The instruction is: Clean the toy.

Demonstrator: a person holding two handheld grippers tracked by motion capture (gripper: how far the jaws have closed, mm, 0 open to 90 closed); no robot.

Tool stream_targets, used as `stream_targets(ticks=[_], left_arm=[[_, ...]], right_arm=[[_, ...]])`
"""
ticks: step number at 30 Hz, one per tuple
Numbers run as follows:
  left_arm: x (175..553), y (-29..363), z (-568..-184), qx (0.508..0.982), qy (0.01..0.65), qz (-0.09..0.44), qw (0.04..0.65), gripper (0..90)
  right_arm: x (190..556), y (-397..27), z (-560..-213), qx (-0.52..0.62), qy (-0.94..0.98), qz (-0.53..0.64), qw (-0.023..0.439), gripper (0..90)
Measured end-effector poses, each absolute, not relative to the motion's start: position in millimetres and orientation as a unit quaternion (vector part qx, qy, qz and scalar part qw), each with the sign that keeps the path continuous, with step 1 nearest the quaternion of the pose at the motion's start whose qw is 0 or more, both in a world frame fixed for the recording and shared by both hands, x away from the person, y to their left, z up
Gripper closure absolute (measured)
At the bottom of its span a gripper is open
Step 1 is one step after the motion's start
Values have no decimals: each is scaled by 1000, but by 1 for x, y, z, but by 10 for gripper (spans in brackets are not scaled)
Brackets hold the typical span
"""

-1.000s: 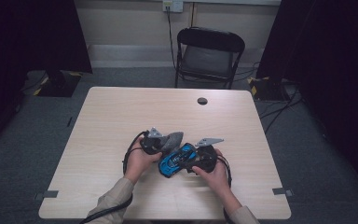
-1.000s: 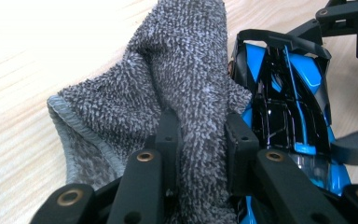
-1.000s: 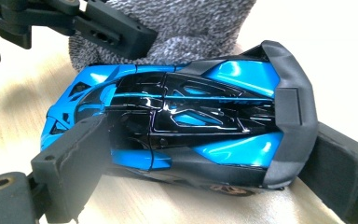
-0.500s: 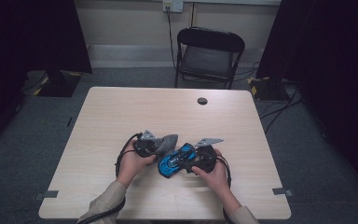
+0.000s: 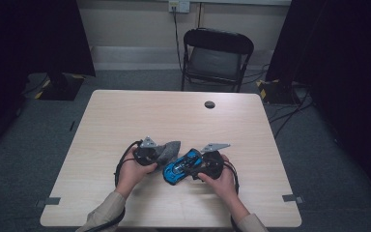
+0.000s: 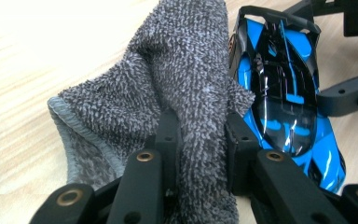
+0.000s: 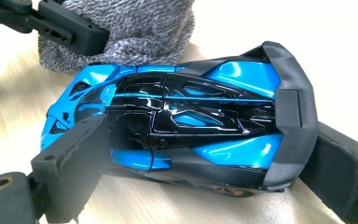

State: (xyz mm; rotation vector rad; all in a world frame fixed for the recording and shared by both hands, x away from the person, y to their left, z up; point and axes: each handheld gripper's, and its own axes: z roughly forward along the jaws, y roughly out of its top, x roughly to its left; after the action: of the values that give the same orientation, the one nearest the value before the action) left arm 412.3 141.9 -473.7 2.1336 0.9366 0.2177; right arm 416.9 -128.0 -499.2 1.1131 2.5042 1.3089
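Two tongs worked close together near the front edge of a pale wood-grain table (image 5: 125, 121), one in each of the person's hands. The left tongs (image 6: 200, 135) were pressed onto a grey terry cloth (image 6: 168, 74), their jaws pinching a bunched fold of it. The right tongs (image 7: 186, 154) clamped a blue and black toy car (image 7: 177, 107) across its body, one pad on the flank near the nose and the other against the rear. The car lay just beside the cloth, its side touching the fabric, directly between the two tongs; the cloth spread away from the left tongs onto the bare tabletop.

Well beyond both tongs, a small dark round cap (image 5: 209, 104) sat in the table near its far edge. Farther off, a black folding chair (image 5: 216, 55) stood on grey carpet (image 5: 38, 145) against a light wall with a power socket (image 5: 178, 6); a cable hung down from it. Black curtains (image 5: 34, 38) closed in both sides of the room, and loose cables (image 5: 290, 111) lay on the floor to the side of the right tongs. Bits of tape (image 5: 290, 197) marked the table's front corners.
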Motion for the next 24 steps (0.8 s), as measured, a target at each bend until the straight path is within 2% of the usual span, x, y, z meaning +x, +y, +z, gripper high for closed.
stream_targets(ticks=[12, 16, 24], left_arm=[[403, 154, -470, 842, 368, 86, 384, 715], [408, 156, -462, 836, 375, 102, 387, 712], [430, 133, -450, 821, 381, 122, 409, 709]], right_arm=[[416, -126, -499, 364, 825, 431, 51, 71], [416, -126, -500, 363, 824, 432, 51, 71], [416, -126, -500, 364, 823, 433, 51, 71]])
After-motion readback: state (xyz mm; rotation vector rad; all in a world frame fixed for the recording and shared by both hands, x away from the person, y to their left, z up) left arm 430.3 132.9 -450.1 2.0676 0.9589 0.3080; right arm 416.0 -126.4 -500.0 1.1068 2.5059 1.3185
